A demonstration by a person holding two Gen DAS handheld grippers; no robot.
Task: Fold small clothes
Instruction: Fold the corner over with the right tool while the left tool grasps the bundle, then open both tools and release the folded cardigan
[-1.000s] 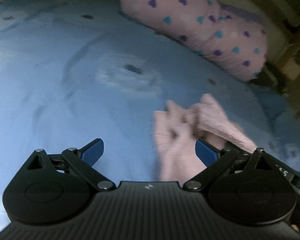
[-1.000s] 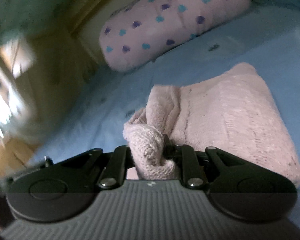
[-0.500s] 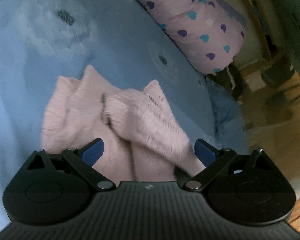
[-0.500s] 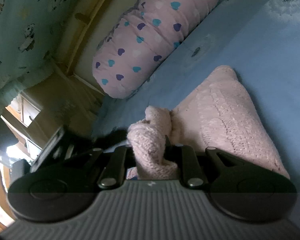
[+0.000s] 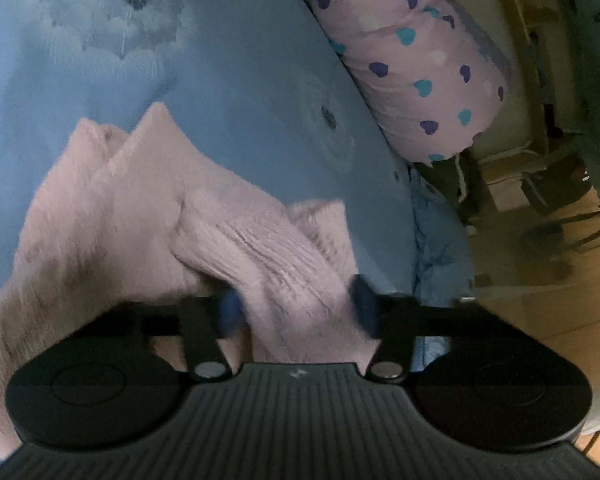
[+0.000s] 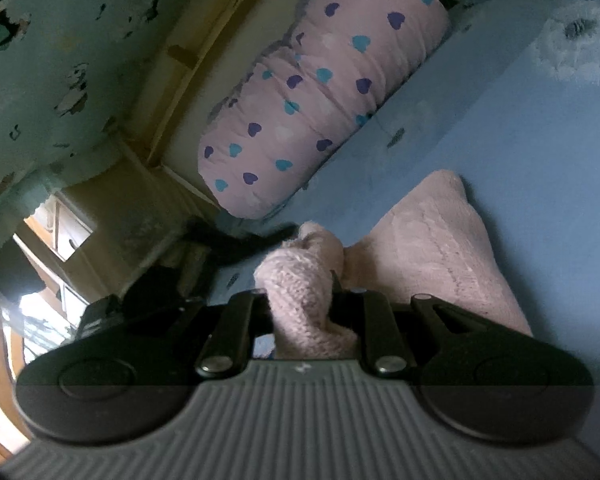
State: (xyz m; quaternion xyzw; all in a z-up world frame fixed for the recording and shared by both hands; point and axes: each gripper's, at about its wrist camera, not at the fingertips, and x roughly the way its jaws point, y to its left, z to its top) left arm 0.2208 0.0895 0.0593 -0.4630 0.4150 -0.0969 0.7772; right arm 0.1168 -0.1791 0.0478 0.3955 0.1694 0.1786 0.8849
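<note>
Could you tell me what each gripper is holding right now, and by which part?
The right gripper is shut on a bunched knit edge of the pink sweater. The left gripper's jaws flank another fold of it, but motion blur hides whether they grip.

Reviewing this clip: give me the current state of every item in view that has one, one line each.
left gripper: closing around a sweater fold, motion-blurred; full grip cannot be confirmed.
right gripper: shut on a bunched sweater part.
pink sweater: partly folded, crumpled, lying on the bed with its near part lifted.
bed sheet: spread flat, lightly wrinkled.
heart pillow: lying at the bed's edge, untouched.
</note>
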